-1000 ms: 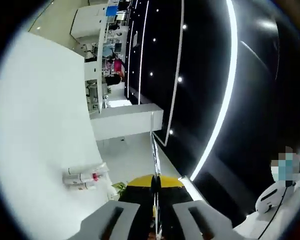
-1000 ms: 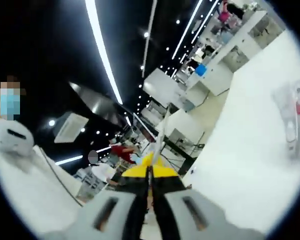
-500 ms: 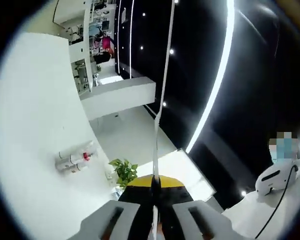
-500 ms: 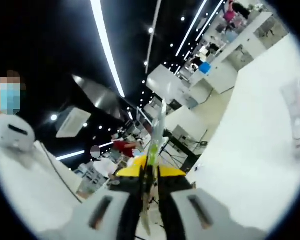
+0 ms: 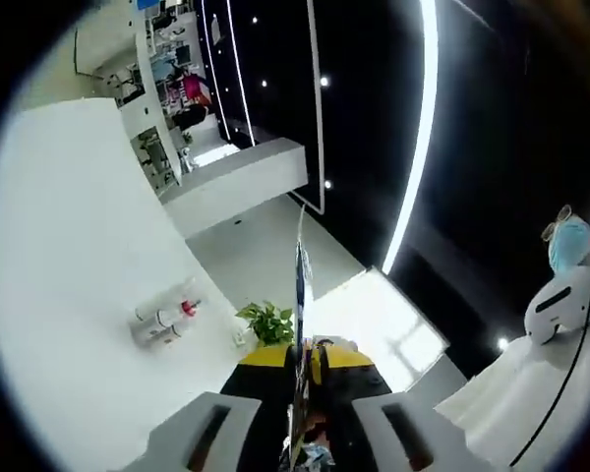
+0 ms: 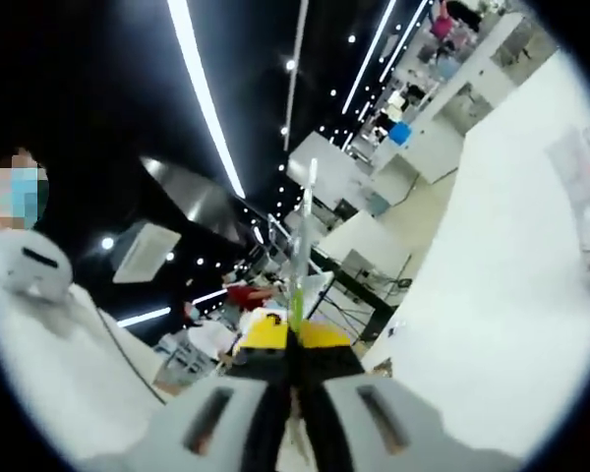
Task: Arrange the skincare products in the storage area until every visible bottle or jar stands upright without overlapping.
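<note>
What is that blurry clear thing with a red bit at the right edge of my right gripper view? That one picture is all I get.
Observer: In the left gripper view it reads as a few small bottles, one with a red cap, lying on their sides together on the white table.
Operator: Anything near them?
Observer: A small green plant sits just past the table's edge.
Operator: And the other gripper?
Observer: The left gripper has its jaws together, with a thin strip standing up between them.
</note>
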A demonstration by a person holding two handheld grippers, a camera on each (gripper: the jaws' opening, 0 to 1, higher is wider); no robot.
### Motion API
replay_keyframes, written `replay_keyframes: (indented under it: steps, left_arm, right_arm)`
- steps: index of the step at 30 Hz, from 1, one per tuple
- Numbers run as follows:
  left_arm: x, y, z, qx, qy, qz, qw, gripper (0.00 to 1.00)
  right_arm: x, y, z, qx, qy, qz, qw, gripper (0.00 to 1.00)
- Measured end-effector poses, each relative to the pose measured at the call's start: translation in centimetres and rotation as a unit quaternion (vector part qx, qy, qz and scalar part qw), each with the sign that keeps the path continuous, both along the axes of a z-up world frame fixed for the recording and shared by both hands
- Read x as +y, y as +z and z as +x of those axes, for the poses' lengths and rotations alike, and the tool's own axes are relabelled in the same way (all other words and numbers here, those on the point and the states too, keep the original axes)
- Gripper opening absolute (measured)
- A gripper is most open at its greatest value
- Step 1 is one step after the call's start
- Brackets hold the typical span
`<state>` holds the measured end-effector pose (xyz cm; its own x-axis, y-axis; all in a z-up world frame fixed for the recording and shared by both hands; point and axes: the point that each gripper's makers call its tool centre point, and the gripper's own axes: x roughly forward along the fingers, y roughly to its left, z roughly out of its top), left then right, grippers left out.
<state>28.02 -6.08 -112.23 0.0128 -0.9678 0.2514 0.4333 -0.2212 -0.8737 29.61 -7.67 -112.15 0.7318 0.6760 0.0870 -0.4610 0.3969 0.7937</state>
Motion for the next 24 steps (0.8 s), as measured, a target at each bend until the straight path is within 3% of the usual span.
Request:
replay_keyframes:
  steps: [3, 5, 9, 15, 22, 24]
  left_arm:
    - [0.1, -0.7, -0.1, 0.002, -0.006, 0.011, 0.9999, 0.13]
    - [0.2, -1.1, 0.0, 0.009, -0.009, 0.015, 0.9998, 0.06]
    - [0.5, -1.7, 0.4, 0.013, -0.007, 0.019, 0.9997, 0.04]
    - [0.5, -1.8, 1.3, 0.029, 0.009, 0.013, 0.9994, 0.07]
    - [-0.1, -1.1, 0.7, 0.021, -0.017, 0.011, 0.9996, 0.02]
    - [-0.3, -1.2, 0.6, 0.029, -0.023, 0.011, 0.9993, 0.02]
  right_arm:
    - [-0.6, 0.2, 0.0, 0.000, -0.015, 0.018, 0.9997, 0.00]
    - [-0.7, 0.1, 0.0, 0.001, -0.019, 0.019, 0.9996, 0.00]
    - [-0.6, -0.2, -0.2, 0.003, -0.024, 0.013, 0.9996, 0.00]
    - [-1.0, -0.5, -1.0, 0.011, -0.028, 0.009, 0.9995, 0.00]
    - [-1.6, -0.4, -1.9, 0.019, -0.035, 0.010, 0.9992, 0.01]
    - [-1.8, -0.4, -2.0, 0.012, -0.048, -0.009, 0.9987, 0.01]
